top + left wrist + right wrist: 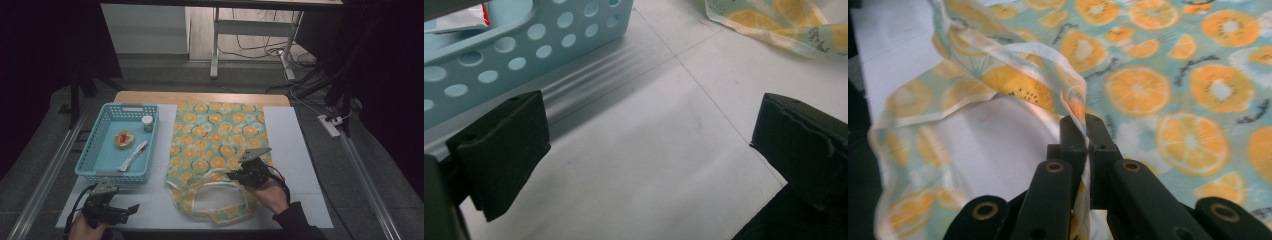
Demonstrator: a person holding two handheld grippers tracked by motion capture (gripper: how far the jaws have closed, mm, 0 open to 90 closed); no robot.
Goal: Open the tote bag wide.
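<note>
Wooden table (150, 96) under white sheets (290, 145), near the middle of the high view. Fruit-print tote bag (216, 137) flat on the sheets at centre, orange slices on teal, looped handle (212, 200) at the near end, toward the person. Right of the bag, bare white sheet.

Light blue perforated basket (100, 131) left of the bag, just beside it, not touching as far as visible. Inside: small round tin with red-and-yellow lid (124, 139) near the middle; white tube with red end (133, 155) lying diagonal at the near right; small jar with white cap (147, 123) upright in the far right corner. Rest of the basket floor bare.

Right gripper (239, 176) at the bag's near right, jaws pressed together on the handle strap where it joins the bag; in the right gripper view strap fabric pinched between the pads (1072, 135), lifted off the sheet.

Left gripper (134, 208) low at the near left, in front of the basket, jaws wide apart over bare sheet, nothing between them; basket wall just beyond the pads (504, 150) in the left gripper view.
</note>
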